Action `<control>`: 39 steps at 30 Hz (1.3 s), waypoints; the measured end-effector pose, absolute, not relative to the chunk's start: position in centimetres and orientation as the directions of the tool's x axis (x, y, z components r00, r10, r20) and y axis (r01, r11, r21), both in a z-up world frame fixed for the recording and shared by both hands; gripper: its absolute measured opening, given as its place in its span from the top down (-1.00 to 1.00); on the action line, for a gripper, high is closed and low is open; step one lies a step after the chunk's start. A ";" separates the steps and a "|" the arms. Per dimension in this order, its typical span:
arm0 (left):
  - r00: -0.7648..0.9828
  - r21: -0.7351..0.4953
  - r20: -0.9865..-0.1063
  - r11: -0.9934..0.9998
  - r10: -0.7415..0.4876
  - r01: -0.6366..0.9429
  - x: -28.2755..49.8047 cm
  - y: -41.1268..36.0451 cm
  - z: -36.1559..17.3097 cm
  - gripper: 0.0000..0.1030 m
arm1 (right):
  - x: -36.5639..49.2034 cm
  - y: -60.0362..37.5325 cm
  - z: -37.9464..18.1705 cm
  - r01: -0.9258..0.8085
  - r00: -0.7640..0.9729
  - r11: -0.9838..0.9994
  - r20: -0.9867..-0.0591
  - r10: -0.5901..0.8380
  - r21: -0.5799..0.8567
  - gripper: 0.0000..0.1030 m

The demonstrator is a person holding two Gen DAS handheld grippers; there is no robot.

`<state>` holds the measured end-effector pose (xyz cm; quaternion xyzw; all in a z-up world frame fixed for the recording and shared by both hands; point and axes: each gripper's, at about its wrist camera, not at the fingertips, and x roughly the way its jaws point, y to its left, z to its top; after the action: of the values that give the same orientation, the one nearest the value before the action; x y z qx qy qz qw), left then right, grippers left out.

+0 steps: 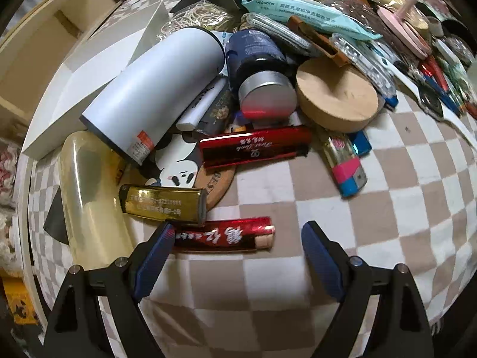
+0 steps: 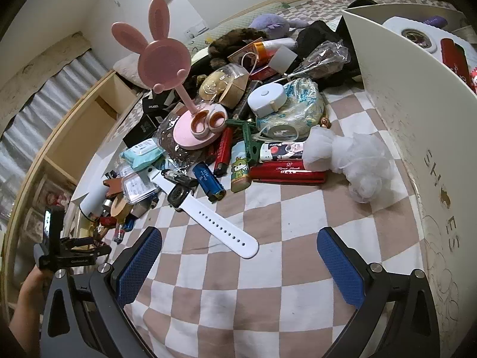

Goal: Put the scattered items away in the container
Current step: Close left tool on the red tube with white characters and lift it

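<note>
The left tool [image 1: 237, 235] hangs with its jaws spread wide and nothing clamped. A glossy red lighter with white lettering [image 1: 223, 235] lies flat on the brown-and-white checked cloth [image 1: 387, 208] between the pads, its left end touching the left pad, well apart from the right one. A gold lighter [image 1: 164, 204] lies just beyond. The right tool [image 2: 238, 247] is likewise released, above bare cloth, with the white cardboard shoe box [image 2: 402, 125] at its right.

Dim warm indoor light, strong fisheye bending with black vignette corners, upper right of left wrist view motion-blurred, soft shadows
</note>
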<state>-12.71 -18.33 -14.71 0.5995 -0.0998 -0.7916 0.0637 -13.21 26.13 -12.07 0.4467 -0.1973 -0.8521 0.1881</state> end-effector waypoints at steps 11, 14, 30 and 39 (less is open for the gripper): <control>-0.374 0.134 -0.922 -0.989 -0.104 -0.057 -10.4 -21.8 -15.1 -0.72 | -12.8 25.4 -11.5 0.184 -0.532 -0.848 -0.675 -0.511 0.497 -1.00; -0.406 0.161 -0.907 -0.983 -0.112 -0.089 -10.5 -21.5 -15.3 -0.74 | -12.4 24.6 -11.1 0.220 -0.543 -0.852 -0.666 -0.512 0.476 -1.00; -0.389 0.093 -0.916 -0.995 -0.094 0.022 -12.0 -18.6 -14.6 -0.77 | -11.3 20.4 -10.8 0.339 -0.531 -0.851 -0.665 -0.525 0.401 -1.00; -0.413 0.055 -0.909 -0.998 -0.058 0.018 -11.7 -18.7 -13.8 -0.60 | -13.4 23.4 -10.5 0.230 -0.508 -0.858 -0.696 -0.508 0.459 -1.00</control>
<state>-11.66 -18.67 -13.80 0.5415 -0.0185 -0.8402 0.0224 -13.42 23.44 -10.52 0.4465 -0.1555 -0.8542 0.2161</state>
